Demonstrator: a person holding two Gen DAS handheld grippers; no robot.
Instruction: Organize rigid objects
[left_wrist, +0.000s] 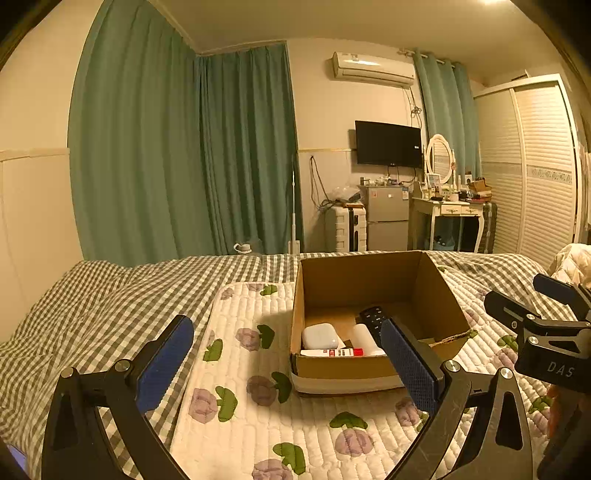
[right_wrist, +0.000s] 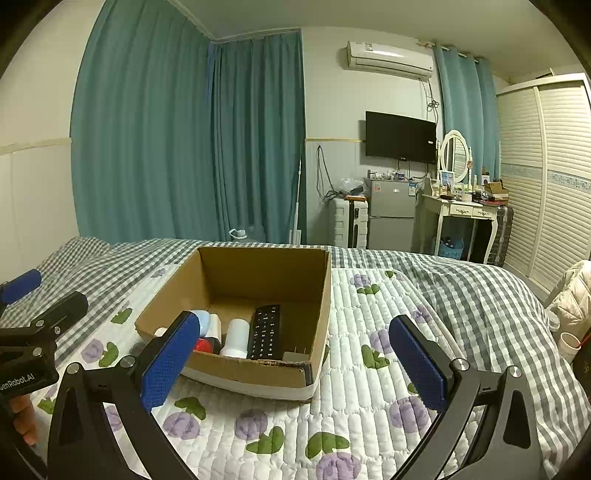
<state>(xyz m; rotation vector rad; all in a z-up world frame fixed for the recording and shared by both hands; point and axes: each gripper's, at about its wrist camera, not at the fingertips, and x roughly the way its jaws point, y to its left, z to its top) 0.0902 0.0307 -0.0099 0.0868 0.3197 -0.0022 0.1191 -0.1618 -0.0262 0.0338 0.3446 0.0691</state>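
My left hand-held gripper (left_wrist: 286, 360) is spread wide and holds nothing, its blue pads (left_wrist: 165, 363) hanging just above the flowered quilted mat (left_wrist: 236, 406); my right hand-held gripper (right_wrist: 291, 360) is spread the same way, empty too — each shows at the edge of the other's view. Just ahead, on the mat, sits the open cardboard box (right_wrist: 236, 273). Inside it lie the black remote (right_wrist: 264, 332), a white bottle (right_wrist: 235, 338), a white case (left_wrist: 319, 336) and a white tube with a red end (left_wrist: 332, 352). Beyond lies the checked bedspread (left_wrist: 110, 295), then teal curtains (right_wrist: 184, 129) — and a wall television (right_wrist: 400, 137).
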